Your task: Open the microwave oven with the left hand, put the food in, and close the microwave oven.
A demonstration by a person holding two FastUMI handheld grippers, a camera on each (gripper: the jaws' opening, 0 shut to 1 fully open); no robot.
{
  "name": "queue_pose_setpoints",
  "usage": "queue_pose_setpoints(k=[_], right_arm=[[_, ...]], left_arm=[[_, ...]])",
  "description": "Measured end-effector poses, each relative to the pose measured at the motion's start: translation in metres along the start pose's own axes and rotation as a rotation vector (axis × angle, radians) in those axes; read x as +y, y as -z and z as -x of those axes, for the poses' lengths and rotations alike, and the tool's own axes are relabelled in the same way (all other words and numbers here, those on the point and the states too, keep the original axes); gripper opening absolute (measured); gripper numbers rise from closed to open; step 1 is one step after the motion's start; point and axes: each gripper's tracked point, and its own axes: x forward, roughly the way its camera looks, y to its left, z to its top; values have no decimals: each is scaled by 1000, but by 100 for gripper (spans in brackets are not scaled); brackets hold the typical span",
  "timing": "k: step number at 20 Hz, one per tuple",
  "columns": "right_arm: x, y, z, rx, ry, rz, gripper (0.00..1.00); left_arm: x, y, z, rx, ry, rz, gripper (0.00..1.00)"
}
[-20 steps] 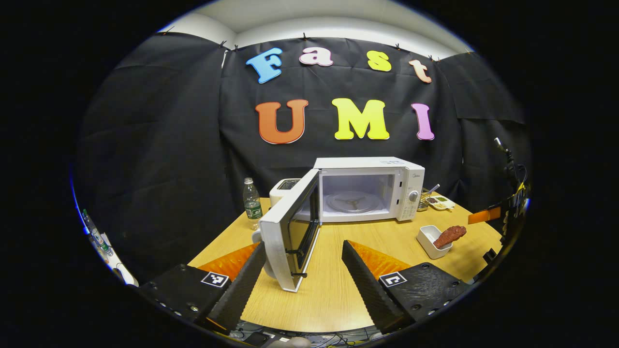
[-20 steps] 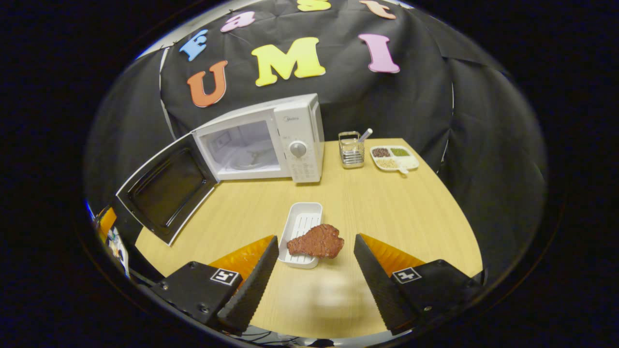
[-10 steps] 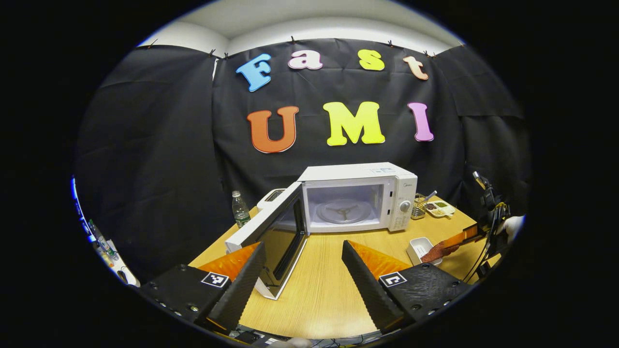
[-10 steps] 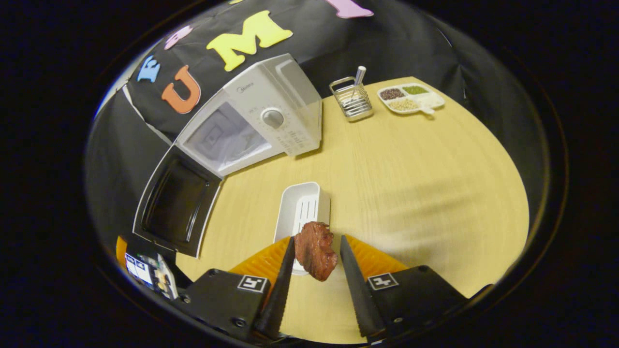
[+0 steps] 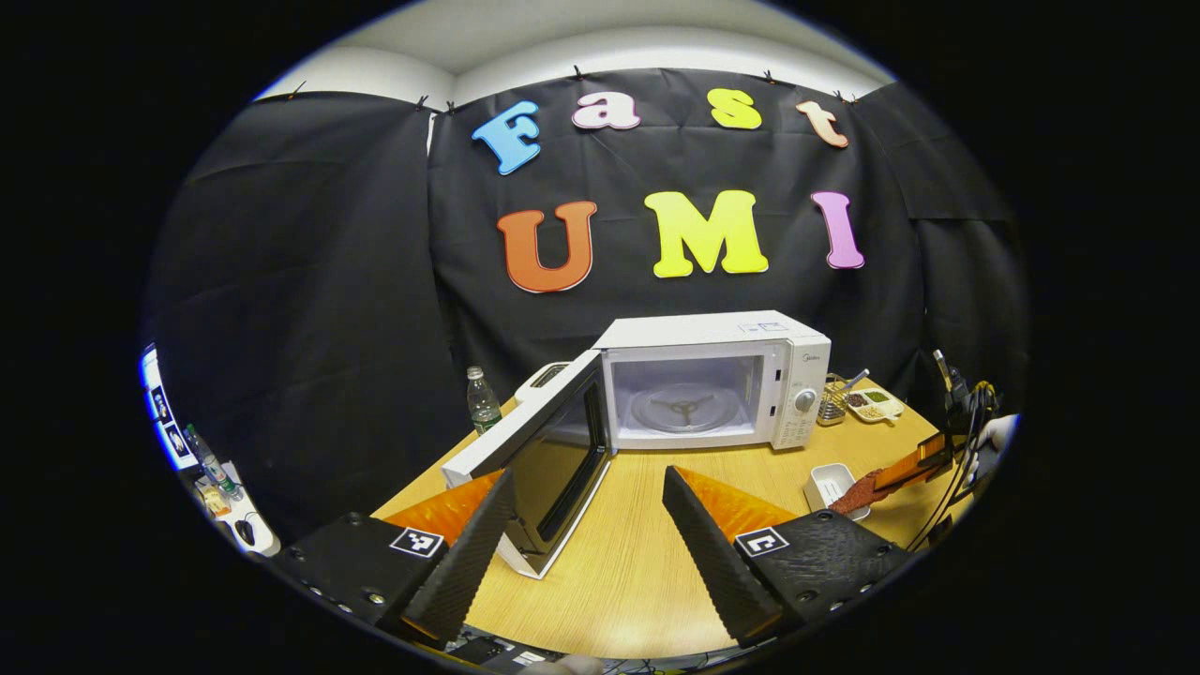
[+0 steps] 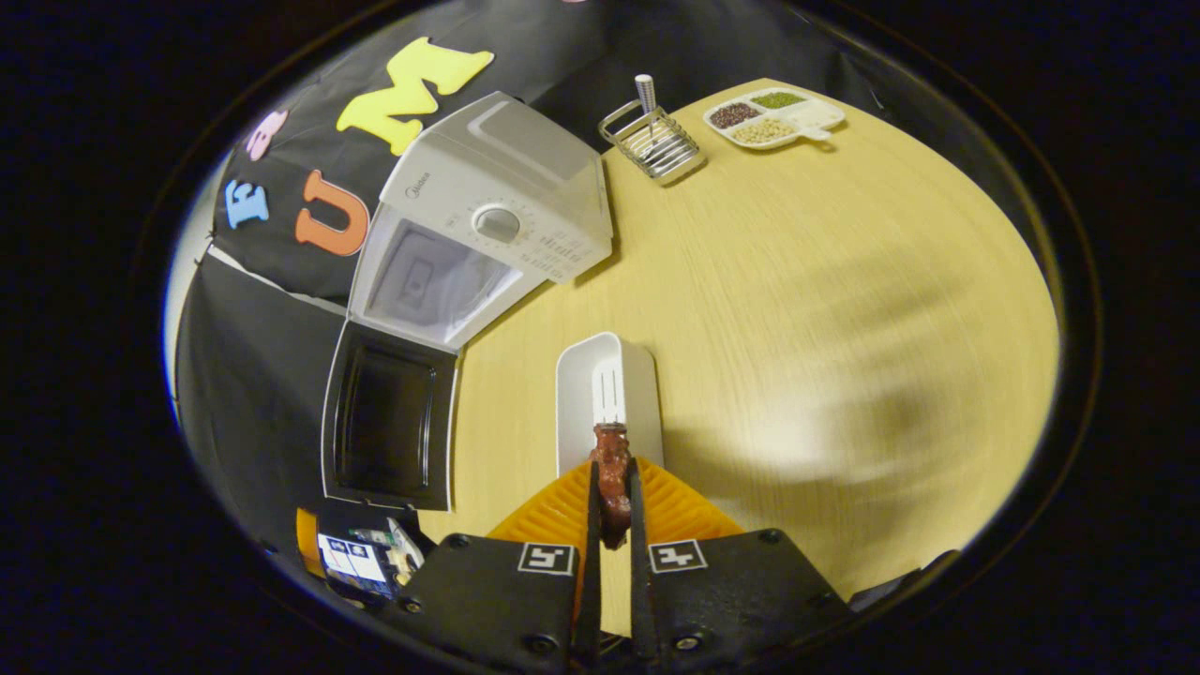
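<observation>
The white microwave (image 5: 717,375) stands at the back of the wooden table (image 5: 637,553), its door (image 5: 539,450) swung wide to the left and the glass turntable (image 5: 684,408) bare. My left gripper (image 5: 586,497) is open, low over the table just in front of the door. In the right gripper view, my right gripper (image 6: 611,473) is shut on a brown piece of meat (image 6: 612,469) above the near end of a white dish (image 6: 607,394). The microwave (image 6: 483,225) and its open door (image 6: 389,422) lie to the upper left. The left gripper view shows the right gripper (image 5: 891,473) holding the meat (image 5: 851,494) at the far right.
A water bottle (image 5: 484,401) and a toaster (image 5: 544,377) stand left of the microwave. A wire rack with a utensil (image 6: 652,141) and a divided plate of grains (image 6: 773,108) sit at the table's back right. The table's right half (image 6: 844,309) is bare wood.
My right gripper came down over the white dish and closed on the meat. The left gripper drew back from the door, which now stands wider open.
</observation>
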Motion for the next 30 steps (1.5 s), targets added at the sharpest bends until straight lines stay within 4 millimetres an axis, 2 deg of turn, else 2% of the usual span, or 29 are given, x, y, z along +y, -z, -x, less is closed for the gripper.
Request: queue_pose_setpoints(k=[1, 2, 3, 4, 5, 6, 8, 9, 10, 11, 12, 13, 14, 15, 16, 17, 20, 21, 22, 24, 26, 30], right_arm=[[3, -1, 3, -4, -2, 21, 7], [9, -4, 7, -14, -4, 36, 14], [17, -7, 12, -24, -17, 44, 6], [28, -10, 18, -37, -39, 49, 14], [41, -13, 23, -48, -70, 46, 6], [55, -16, 26, -62, -99, 42, 13], [85, -20, 36, -98, -146, 47, 12], [100, -22, 38, -120, -164, 54, 5], [117, -23, 41, -147, -180, 61, 12], [131, -26, 40, -182, -189, 55, 12], [146, -29, 39, -221, -194, 40, 12], [161, -32, 35, -254, -207, 25, 12], [175, -31, 30, -280, -218, 1, 3], [188, -31, 24, -306, -225, -36, 12], [201, -31, 17, -328, -233, -56, 3], [211, -32, 10, -360, -239, -60, 11], [239, -34, -23, -446, -231, -64, 11], [251, -37, -33, -481, -252, -95, 3], [262, -39, -46, -508, -270, -115, 11], [271, -46, -69, -572, -277, -176, 11], [279, -56, -94, -628, -295, -261, 11], [283, -72, -151, -700, -227, -302, 11]], left_arm=[[1, 1, 1, 2, -3, 0, 97], [2, 1, 1, 2, -4, 1, 97], [4, 1, 2, 2, -5, 4, 97], [5, 1, 2, 3, -4, 8, 97], [7, 1, 1, 1, -3, 10, 97], [8, 0, 1, -3, 0, 11, 100], [12, 0, 0, 0, 9, 13, 97], [15, -1, 1, 0, 17, 15, 97], [16, -3, 1, 1, 25, 15, 97], [20, -3, 2, -1, 30, 10, 97], [26, -6, 2, -11, 27, -5, 92], [29, -9, 2, -16, 38, -17, 97], [32, -9, 2, -20, 49, -26, 97], [35, -11, 2, -21, 66, -29, 97], [38, -13, 2, -24, 83, -27, 97], [43, -14, 1, -24, 98, -27, 97], [60, -16, 0, -44, 116, -36, 97], [67, -15, -1, -50, 116, -42, 97], [74, -14, -2, -64, 115, -53, 97], [82, -3, -7, -50, 118, -65, 97], [87, -1, -7, -57, 126, -56, 97], [94, 4, -12, -61, 122, -15, 97]])
